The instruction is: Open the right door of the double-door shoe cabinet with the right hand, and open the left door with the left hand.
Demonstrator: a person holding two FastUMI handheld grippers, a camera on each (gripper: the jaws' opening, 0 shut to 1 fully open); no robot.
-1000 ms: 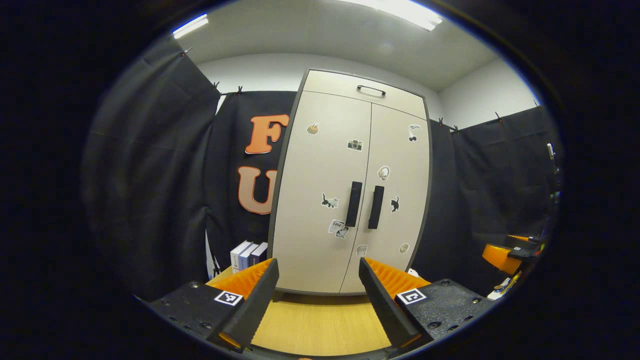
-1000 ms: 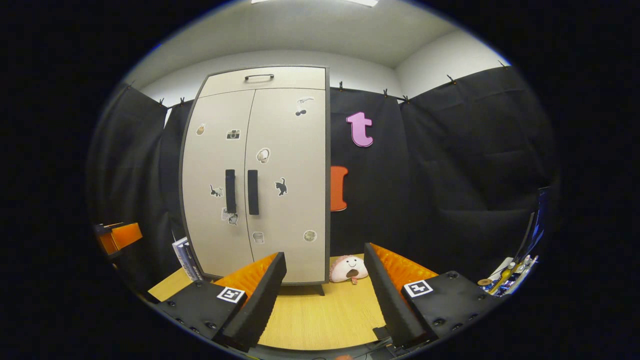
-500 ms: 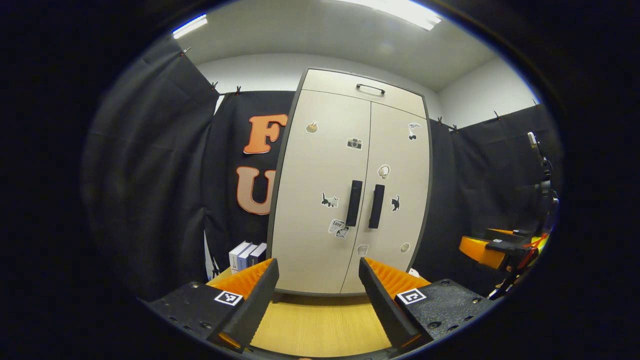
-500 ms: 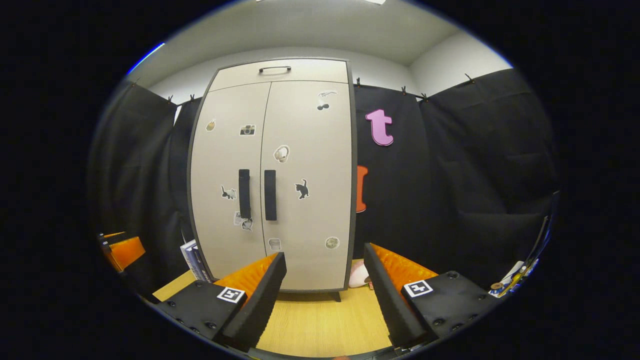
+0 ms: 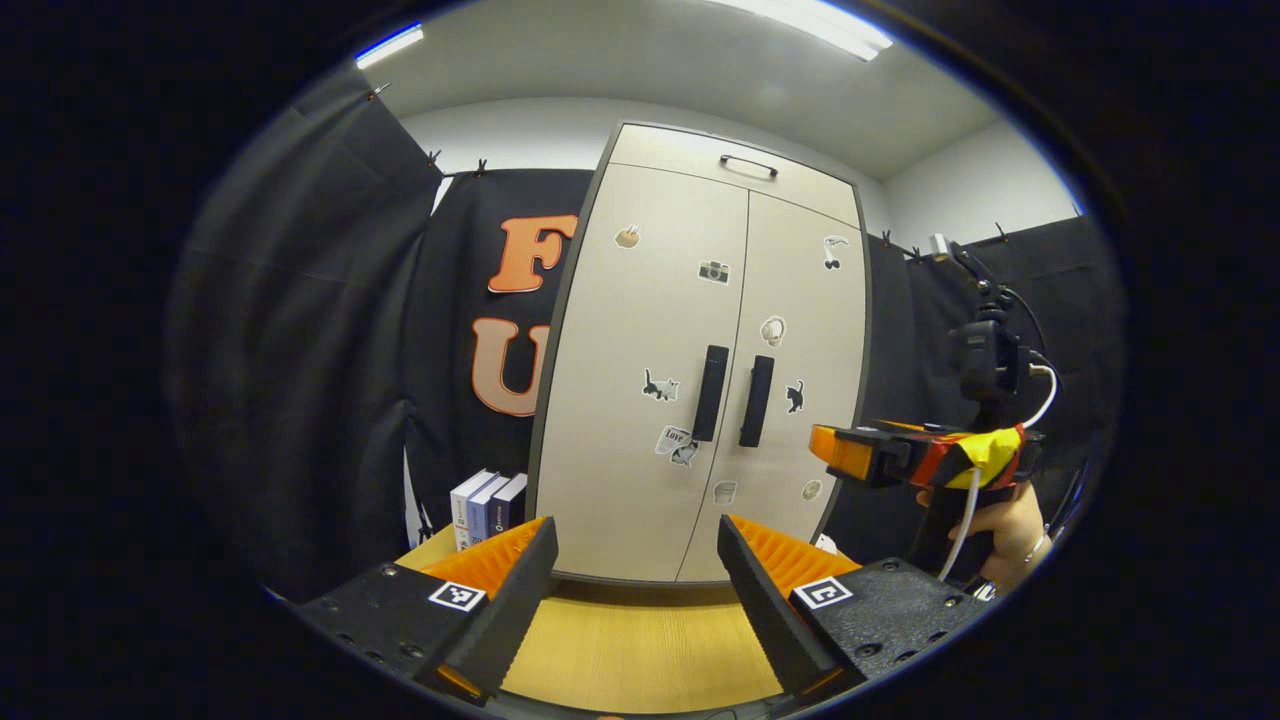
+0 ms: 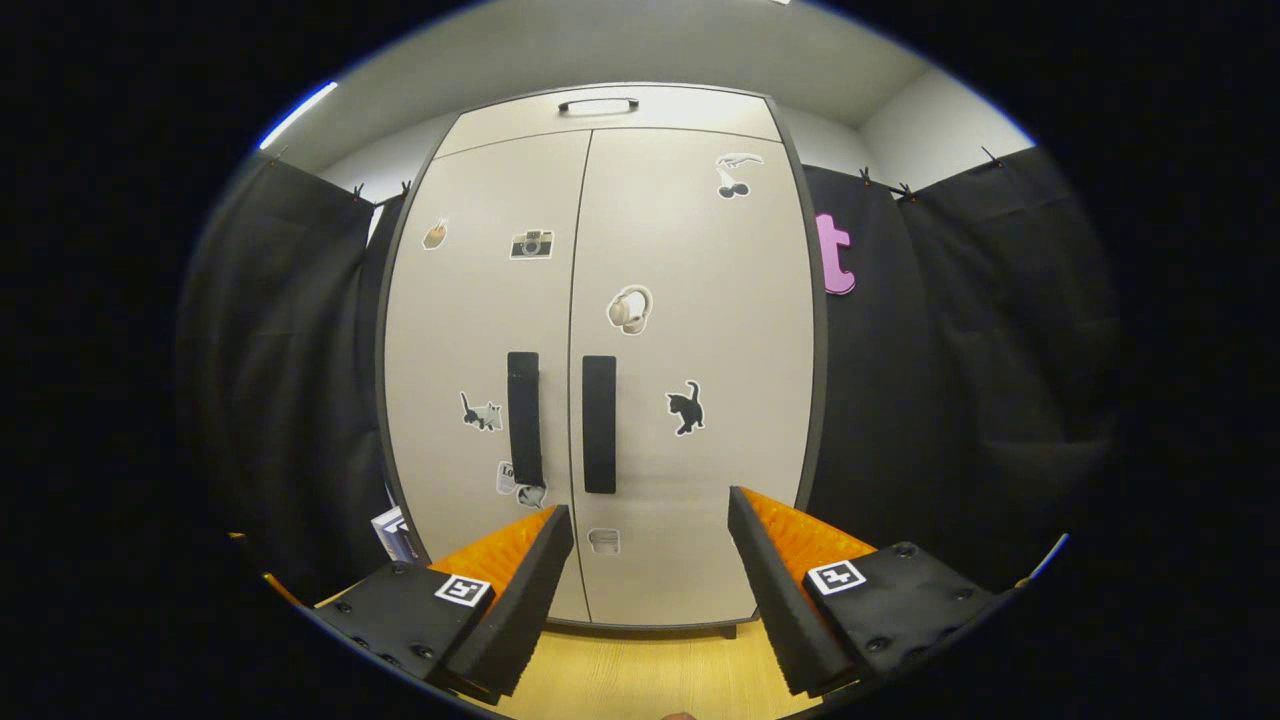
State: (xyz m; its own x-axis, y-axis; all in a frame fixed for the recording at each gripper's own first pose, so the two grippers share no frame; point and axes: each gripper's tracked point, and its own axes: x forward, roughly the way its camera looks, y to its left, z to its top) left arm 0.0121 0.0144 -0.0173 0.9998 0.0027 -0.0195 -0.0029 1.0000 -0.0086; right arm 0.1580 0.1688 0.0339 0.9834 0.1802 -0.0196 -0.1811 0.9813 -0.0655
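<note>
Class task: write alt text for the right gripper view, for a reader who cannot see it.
A beige double-door shoe cabinet stands closed, with two dark vertical handles, left and right, at the centre seam and small stickers on both doors. The open right hand-held gripper points at it from below.

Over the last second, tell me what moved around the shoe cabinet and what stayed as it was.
The right tool has moved forward toward the cabinet, which now looms much larger in the right gripper view, with the right door's handle just ahead of its open fingers. In the left gripper view it has come in from the right edge, hand showing. The left tool barely moved. Both doors stay closed; nothing is gripped.
</note>
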